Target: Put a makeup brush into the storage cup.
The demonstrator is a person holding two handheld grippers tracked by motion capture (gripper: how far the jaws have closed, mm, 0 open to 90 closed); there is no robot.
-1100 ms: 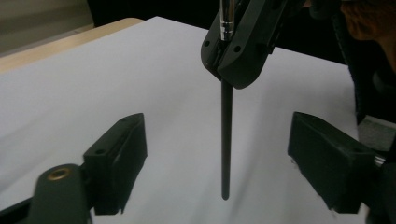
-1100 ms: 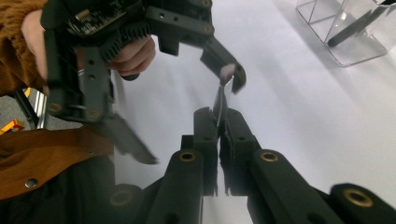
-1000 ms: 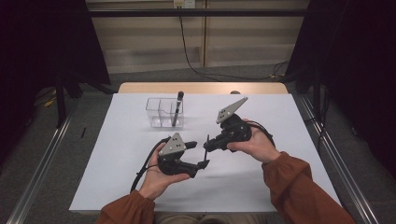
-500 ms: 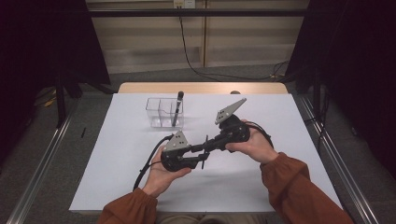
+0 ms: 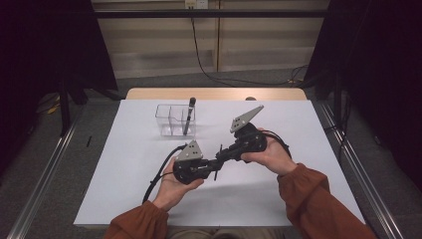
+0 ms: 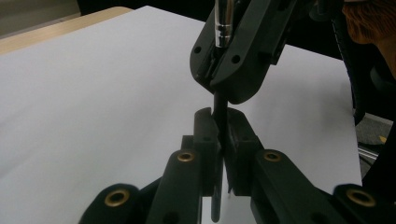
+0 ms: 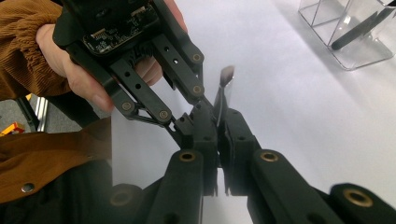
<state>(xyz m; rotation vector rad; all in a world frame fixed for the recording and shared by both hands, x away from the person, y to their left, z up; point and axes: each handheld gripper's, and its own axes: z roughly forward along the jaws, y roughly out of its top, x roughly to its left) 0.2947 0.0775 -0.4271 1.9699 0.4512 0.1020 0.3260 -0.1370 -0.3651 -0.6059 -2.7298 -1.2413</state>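
Over the middle of the white table my two grippers meet tip to tip. A thin black make-up brush (image 5: 220,149) stands nearly upright between them. My right gripper (image 5: 223,156) is shut on its shaft, as the right gripper view shows (image 7: 219,123), with the bristle tip (image 7: 227,75) sticking out past the jaws. My left gripper (image 5: 212,167) has just been closing and its jaws now press on the dark handle (image 6: 220,105), just below the right gripper's jaws. The silver ferrule (image 6: 223,18) shows above them.
A clear divided organiser (image 5: 169,121) stands at the back of the table, left of centre, with another black brush (image 5: 189,114) leaning in its right compartment. In the right gripper view the organiser (image 7: 364,53) is at the top right. Cables trail from both grippers.
The left gripper's jaws, open a second ago beside the brush, have closed onto its handle. Both hands stay where they were, and the right gripper keeps its grip.
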